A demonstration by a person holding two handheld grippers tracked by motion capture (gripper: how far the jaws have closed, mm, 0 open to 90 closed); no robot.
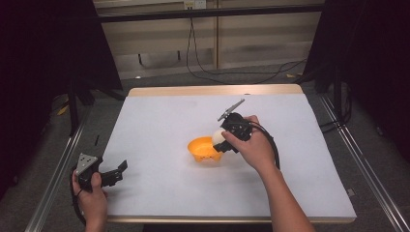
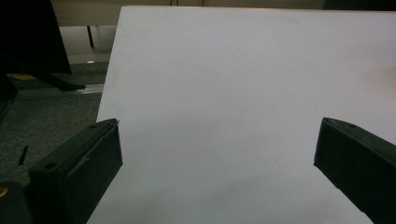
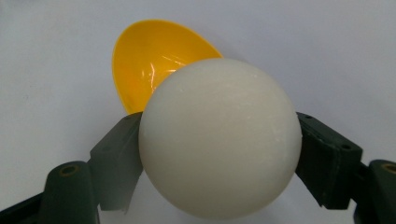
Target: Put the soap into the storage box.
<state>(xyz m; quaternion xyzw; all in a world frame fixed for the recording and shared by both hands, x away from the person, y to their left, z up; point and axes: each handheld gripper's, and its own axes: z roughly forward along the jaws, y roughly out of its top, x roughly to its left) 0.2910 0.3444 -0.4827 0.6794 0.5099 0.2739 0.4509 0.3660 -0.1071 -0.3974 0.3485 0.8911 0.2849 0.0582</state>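
Right tongs (image 3: 219,154) clamped on white ball (image 3: 219,140), held just above the 3 o'clock rim of orange bowl (image 1: 203,149) mid-worktop (image 1: 159,121); left tongs (image 2: 217,158) apart w/ nothing between, idle at 7 o'clock; best centre ball over bowl, lower, then release gently.

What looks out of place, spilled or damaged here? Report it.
Nothing stands out. The right gripper holds the white ball cleanly over the yellow bowl, which sits upright and empty on the white table. The left gripper rests open at the table's near left edge. No spills or breakage.
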